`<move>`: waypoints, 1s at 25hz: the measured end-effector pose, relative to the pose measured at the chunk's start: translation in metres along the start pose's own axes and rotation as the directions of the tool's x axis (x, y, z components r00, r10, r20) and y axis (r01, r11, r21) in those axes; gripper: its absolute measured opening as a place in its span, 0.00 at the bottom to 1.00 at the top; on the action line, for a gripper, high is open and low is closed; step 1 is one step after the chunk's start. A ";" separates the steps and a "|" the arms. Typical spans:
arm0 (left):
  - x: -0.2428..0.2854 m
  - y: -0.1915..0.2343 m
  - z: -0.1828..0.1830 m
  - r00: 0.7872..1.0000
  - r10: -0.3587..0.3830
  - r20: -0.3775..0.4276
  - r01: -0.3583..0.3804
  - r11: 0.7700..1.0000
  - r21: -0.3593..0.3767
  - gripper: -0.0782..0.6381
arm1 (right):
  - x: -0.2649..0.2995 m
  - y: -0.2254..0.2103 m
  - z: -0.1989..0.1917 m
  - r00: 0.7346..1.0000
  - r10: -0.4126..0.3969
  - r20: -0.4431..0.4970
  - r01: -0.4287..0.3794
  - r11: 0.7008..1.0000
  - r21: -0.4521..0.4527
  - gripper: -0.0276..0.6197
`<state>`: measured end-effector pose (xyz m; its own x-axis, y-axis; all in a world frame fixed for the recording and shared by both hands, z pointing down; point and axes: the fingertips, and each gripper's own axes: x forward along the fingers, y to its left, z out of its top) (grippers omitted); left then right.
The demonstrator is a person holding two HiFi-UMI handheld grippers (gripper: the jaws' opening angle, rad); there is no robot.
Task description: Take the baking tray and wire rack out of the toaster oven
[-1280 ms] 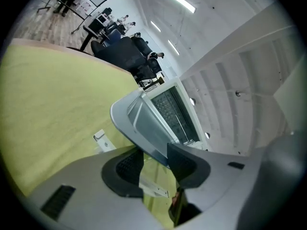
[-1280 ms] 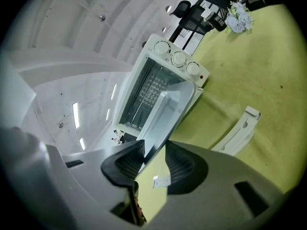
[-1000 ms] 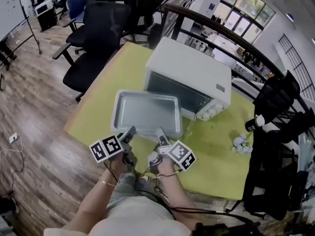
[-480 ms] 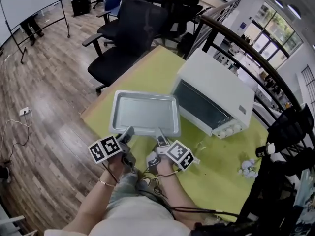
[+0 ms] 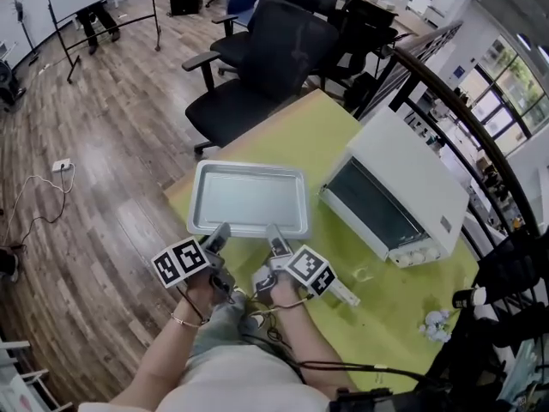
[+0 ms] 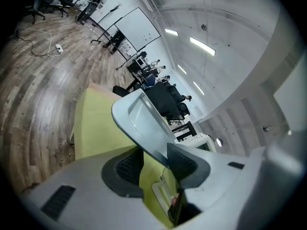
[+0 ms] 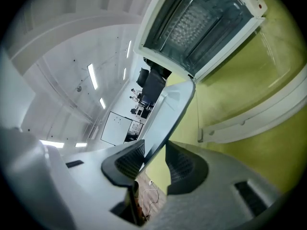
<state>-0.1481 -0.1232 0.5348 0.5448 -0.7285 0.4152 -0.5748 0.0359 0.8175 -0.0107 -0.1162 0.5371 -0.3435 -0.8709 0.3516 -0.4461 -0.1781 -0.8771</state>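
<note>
1. The baking tray (image 5: 249, 197) is out of the toaster oven (image 5: 403, 197). It is empty and about level, held over the desk (image 5: 296, 131) corner in the middle of the head view. Its 9 o'clock end reaches past the desk edge, over the floor.
2. The left tool (image 5: 219, 234) holds the tray's near rim at about 7 o'clock. Its dark ribbed pads (image 6: 128, 166) are narrowed onto the thin rim, one on each face.
3. The right tool (image 5: 274, 234) holds the same rim at about 5 o'clock, and its pads (image 7: 130, 159) clamp the edge in the same way.
4. Both forearms come up from 6 o'clock, with the wrists close together and the tools pointing towards 12 o'clock, tipped slightly down. The marker cubes sit outboard of the wrists. A bracelet (image 5: 180, 318) circles the left wrist.
5. The toaster oven stands at 3 o'clock of the tray, near it but apart, with bare desk between them. Its mouth is open and its glass door (image 5: 358, 273) lies flat on the desk, just beside the right tool's cube at 4 o'clock.
6. Crumpled paper (image 5: 436, 323) lies on the desk at 4 o'clock, well apart from the tray.
7. Black office chairs (image 5: 274, 58) crowd the desk at 12 o'clock, and a dark railing (image 5: 455, 110) runs at 2 o'clock behind the oven.
8. The wooden floor (image 5: 103, 127) spreads at 9 o'clock, with a socket strip and cable (image 5: 60, 166) on it.
</note>
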 end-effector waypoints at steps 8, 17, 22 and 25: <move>0.004 0.024 0.020 0.999 0.024 0.030 -0.022 0.999 -0.043 0.31 | 0.031 0.004 -0.013 0.999 -0.010 -0.051 0.009 1.000 -0.020 0.25; 0.029 0.055 0.049 0.999 0.038 0.032 -0.036 0.998 -0.061 0.31 | 0.077 -0.002 -0.023 0.998 -0.031 -0.061 0.031 0.999 0.004 0.25; 0.046 0.070 0.058 0.999 0.043 0.031 -0.041 0.996 -0.076 0.31 | 0.098 -0.011 -0.024 0.997 -0.048 -0.059 0.049 0.999 0.018 0.25; 0.053 0.076 0.062 0.999 0.045 0.028 -0.042 0.995 -0.086 0.31 | 0.108 -0.013 -0.024 0.997 -0.057 -0.061 0.058 0.998 0.021 0.25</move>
<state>-0.2009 -0.2020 0.5941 0.5010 -0.7452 0.4400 -0.5427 0.1255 0.8305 -0.0614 -0.1971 0.5946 -0.3670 -0.8300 0.4200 -0.4476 -0.2382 -0.8619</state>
